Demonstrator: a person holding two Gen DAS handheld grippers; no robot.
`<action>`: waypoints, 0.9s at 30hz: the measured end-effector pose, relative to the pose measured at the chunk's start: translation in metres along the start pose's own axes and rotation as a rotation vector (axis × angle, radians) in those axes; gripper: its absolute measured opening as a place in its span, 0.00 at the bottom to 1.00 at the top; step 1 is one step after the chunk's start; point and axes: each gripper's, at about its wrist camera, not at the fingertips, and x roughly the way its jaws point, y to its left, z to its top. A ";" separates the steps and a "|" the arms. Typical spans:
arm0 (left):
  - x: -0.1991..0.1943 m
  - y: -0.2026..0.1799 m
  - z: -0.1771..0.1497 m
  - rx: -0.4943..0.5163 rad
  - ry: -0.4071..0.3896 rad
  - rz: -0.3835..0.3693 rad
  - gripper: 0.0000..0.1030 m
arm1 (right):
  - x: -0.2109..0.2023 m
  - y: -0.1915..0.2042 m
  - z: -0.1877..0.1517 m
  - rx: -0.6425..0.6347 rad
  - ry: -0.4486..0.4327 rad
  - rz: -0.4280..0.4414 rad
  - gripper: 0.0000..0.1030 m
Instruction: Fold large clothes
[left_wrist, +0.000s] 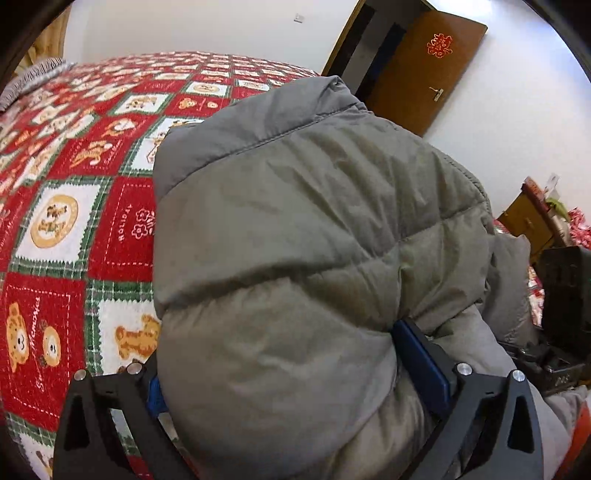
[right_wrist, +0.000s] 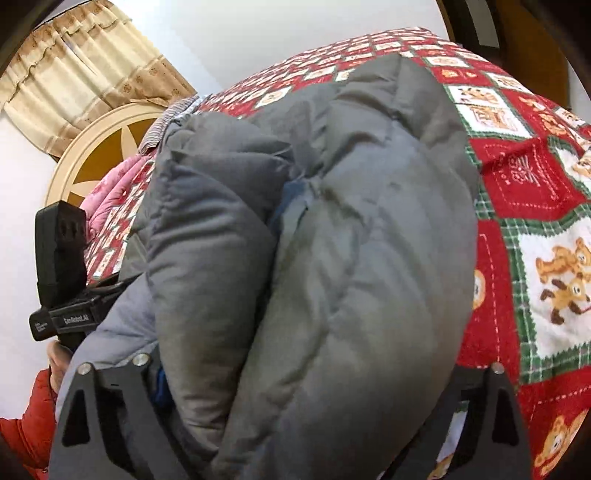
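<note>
A puffy grey padded jacket (left_wrist: 295, 229) lies bundled on the bed, its collar seam toward the far side. My left gripper (left_wrist: 279, 354) stands wide, and the jacket's near fold bulges between its blue pads (left_wrist: 421, 354) and fills the gap. In the right wrist view the same jacket (right_wrist: 351, 240) is doubled lengthwise, with a blue lining showing in the crease. My right gripper (right_wrist: 314, 369) also stands wide around the near end of the bundle, its right finger mostly hidden behind the fabric. I cannot see a firm pinch at either one.
A red, white and green patchwork bedspread (left_wrist: 74, 221) with bear prints covers the bed. A brown door (left_wrist: 424, 66) stands behind on the right, a round headboard (right_wrist: 92, 155) and curtain (right_wrist: 74, 66) at the other end. A red sleeve (right_wrist: 29, 417) is at the lower left.
</note>
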 end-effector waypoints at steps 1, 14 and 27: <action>0.000 -0.002 -0.001 0.001 -0.004 0.008 0.98 | -0.002 -0.002 0.001 0.006 -0.005 -0.004 0.86; -0.001 -0.004 -0.005 -0.013 -0.014 0.020 0.95 | 0.006 0.009 0.008 0.034 -0.055 -0.014 0.87; -0.012 -0.020 -0.011 0.030 -0.030 0.049 0.72 | -0.003 0.021 0.001 0.061 -0.051 -0.026 0.49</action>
